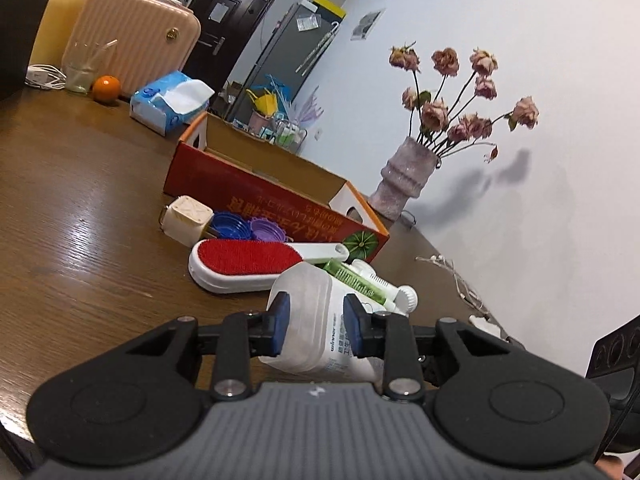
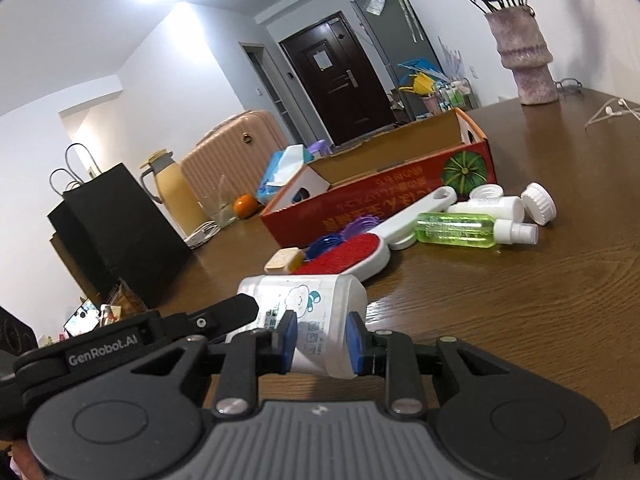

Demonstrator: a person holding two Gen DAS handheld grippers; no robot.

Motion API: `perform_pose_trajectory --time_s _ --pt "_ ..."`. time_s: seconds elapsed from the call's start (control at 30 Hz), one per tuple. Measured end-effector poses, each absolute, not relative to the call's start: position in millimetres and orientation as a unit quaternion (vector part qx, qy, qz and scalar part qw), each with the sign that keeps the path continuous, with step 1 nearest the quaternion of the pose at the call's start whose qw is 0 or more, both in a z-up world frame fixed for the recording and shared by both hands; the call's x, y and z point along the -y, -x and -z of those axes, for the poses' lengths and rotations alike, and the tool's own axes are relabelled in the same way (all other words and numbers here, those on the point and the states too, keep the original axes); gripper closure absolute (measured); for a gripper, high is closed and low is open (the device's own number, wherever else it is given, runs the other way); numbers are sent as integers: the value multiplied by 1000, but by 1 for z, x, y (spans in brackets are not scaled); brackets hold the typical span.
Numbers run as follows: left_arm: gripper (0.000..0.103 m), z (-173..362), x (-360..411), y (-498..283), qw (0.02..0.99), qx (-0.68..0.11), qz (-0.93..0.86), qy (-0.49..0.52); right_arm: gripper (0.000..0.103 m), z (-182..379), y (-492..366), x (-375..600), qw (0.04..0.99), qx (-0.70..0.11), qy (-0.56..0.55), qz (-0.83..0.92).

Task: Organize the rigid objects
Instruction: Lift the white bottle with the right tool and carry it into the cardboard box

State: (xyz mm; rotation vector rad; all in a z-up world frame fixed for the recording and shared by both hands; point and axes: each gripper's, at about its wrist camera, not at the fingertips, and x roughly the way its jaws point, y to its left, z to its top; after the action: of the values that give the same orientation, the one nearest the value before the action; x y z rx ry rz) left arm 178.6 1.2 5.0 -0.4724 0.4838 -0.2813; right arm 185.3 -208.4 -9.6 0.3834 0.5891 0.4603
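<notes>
Left gripper: black plastic linkage with blue rubber pads; clenched on white translucent plastic bottle, pads pressing both flat sides.
Right gripper: same build, blue pads clamped on the same bottle at its other end; black arm of the left gripper entering from the left edge of the right wrist view.
Bottle position: held between both grippers, lying roughly level, above brown wood-grain table; printed label with cartoon figure on one face; contact with the tabletop cannot be told.
Bottle shape: rounded-rectangular body, matte, faintly ribbed at the end.
Red cardboard box: long, open-topped, plain brown inside, pumpkin print at one end; resting on the table beyond the loose items.
Lint brush: white plastic oval body, red napped pad, flat white handle with a hole; lying in front of the box.
Cream plug adapter: cubic, smooth plastic, beside the brush head.
Blue and purple ridged caps: round, scalloped edges, between adapter and box.
Green clear spray bottle: lying on its side, white nozzle, near the brush handle.
White screw-top bottles: ribbed caps, just behind the green bottle.
Textured mauve vase: stepped cylinder, dried pink roses, at the far table edge.
</notes>
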Motion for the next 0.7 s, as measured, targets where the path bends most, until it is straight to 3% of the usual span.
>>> perform_pose_trajectory --time_s 0.7 --pt "74 -19 1 -257 933 -229 151 232 77 -13 -249 206 927 -265 -170 -206"
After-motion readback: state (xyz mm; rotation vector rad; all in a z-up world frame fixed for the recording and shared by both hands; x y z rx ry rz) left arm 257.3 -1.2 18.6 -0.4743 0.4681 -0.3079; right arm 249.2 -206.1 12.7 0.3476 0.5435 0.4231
